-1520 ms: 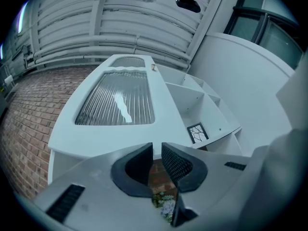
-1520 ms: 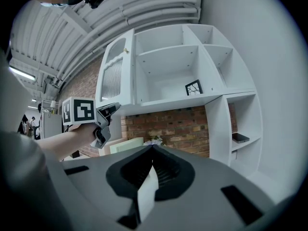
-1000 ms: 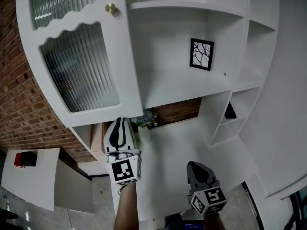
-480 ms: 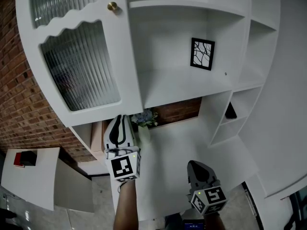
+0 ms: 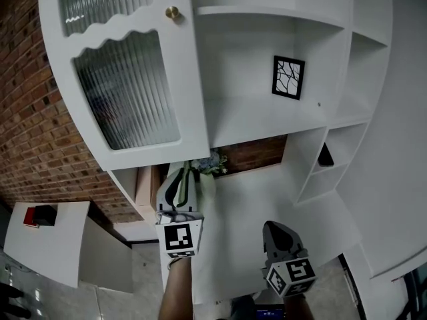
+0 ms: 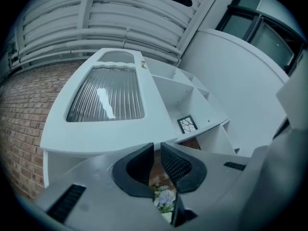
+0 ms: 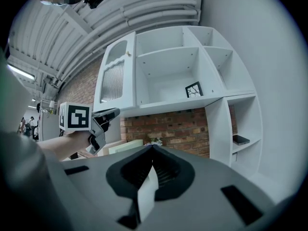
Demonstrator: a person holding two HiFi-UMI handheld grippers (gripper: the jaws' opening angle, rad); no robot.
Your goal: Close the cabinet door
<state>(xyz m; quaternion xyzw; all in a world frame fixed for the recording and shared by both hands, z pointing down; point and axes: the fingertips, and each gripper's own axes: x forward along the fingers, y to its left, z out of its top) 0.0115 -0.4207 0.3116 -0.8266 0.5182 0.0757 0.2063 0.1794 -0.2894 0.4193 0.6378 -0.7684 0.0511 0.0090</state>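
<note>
The white cabinet door (image 5: pixel 127 79), with a ribbed glass pane under a wavy rail and a brass knob (image 5: pixel 172 13), stands swung open just above the left gripper (image 5: pixel 181 175), whose jaws are barely parted and empty. The right gripper (image 5: pixel 275 231) is well clear of the door, with its jaws pressed together on nothing.

Right hand-held gripper (image 7: pixel 152 149), jaws together, faces the open cabinet door (image 7: pixel 115 78).

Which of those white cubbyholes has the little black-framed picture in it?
The wide middle compartment right beside the open ribbed-glass door. The picture stands at its back; the narrow cubby lower right holds only a dark flat object.
</note>
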